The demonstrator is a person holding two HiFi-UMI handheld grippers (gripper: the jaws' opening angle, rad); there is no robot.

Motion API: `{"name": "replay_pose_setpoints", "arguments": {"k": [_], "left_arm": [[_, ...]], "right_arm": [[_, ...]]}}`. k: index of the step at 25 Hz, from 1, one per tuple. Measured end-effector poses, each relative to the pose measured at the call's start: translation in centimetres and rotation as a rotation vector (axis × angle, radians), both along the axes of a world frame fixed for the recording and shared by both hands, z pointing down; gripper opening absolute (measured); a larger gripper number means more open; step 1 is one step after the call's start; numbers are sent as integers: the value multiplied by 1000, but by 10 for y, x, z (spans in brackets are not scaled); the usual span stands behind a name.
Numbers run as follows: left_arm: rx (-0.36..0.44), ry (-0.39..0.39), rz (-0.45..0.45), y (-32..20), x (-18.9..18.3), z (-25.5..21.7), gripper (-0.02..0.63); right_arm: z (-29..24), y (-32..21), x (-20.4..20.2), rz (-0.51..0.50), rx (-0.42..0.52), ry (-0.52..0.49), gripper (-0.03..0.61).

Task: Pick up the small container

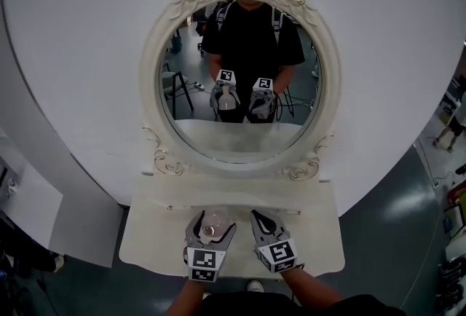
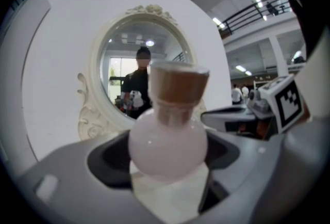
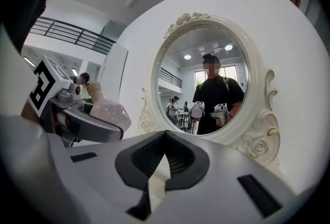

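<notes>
Small container (image 1: 215, 222): round, pale pink bottle with a brown cap (image 2: 178, 83); held between the jaws of the left gripper, over the front part of the white shelf (image 1: 313, 249); resting on the shelf or just clear of it — cannot tell.
Left gripper (image 1: 212, 228): clenched on the round belly of the container, one jaw on each side; neck and cap pointing away, toward the mirror.
Right gripper (image 1: 262, 222): jaws drawn together, only a thin slit between the pads; nothing in them; just beside the left gripper, apart from the container.
Mirror (image 1: 240, 125): oval, in a cream frame carved with roses; upright at the back of the shelf, against a round white panel; reflects a person in a black top holding both grippers — the container shows there too.
Marker cubes: one on each gripper, nearest the person; left (image 1: 203, 263), right (image 1: 278, 255).
</notes>
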State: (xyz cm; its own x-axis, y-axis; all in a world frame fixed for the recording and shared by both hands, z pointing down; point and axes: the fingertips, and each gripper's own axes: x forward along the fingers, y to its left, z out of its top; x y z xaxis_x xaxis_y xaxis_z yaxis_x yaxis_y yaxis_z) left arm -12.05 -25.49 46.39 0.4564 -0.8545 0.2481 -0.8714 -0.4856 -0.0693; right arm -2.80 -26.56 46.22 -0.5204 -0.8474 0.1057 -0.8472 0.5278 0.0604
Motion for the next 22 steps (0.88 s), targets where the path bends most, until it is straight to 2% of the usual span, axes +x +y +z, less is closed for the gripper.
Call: {"name": "replay_pose_setpoints", "arguments": {"k": [17,22], "left_arm": [[-24,16,7,12,-5,11,399],[-54,24,23,22,3,17,399]], "right_arm": [[4,15,3,26,-7,8,-6],[8,27,10,40,-32,24,-6]]}}
